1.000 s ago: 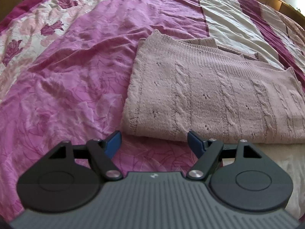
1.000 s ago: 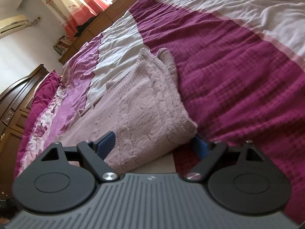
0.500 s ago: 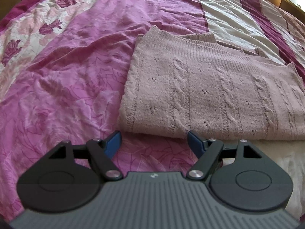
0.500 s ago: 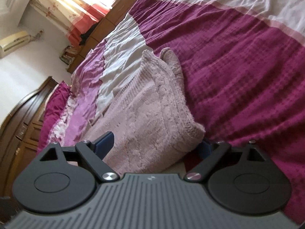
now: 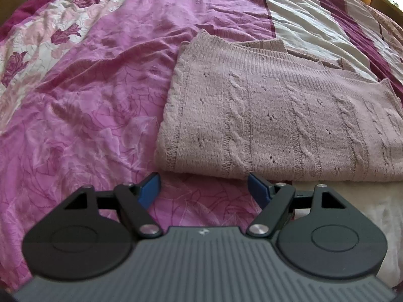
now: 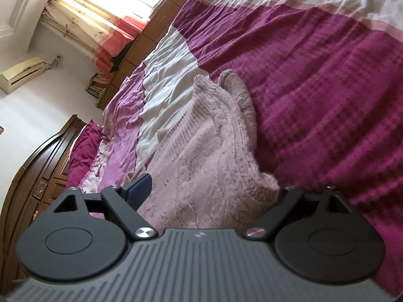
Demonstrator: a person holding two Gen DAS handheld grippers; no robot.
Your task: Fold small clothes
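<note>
A dusty-pink cable-knit sweater (image 5: 277, 115) lies folded flat on the bed. My left gripper (image 5: 204, 187) is open and empty, just short of the sweater's near folded edge. In the right wrist view the same sweater (image 6: 206, 156) fills the space between my right gripper's (image 6: 209, 191) open jaws. Its near right corner bulges over the right fingertip and hides it. The left blue fingertip (image 6: 139, 188) sits above the knit. The right view is tilted.
The bed has a pink floral cover (image 5: 83, 115), a white band (image 5: 307, 22) and a dark magenta textured part (image 6: 327, 88). A dark wooden headboard (image 6: 32, 183), curtains (image 6: 88, 22) and wooden cabinets (image 6: 156, 27) stand beyond the bed.
My left gripper has crept closer to the sweater's near edge. My right gripper has tilted and pushed forward, so the sweater corner now covers its right fingertip.
</note>
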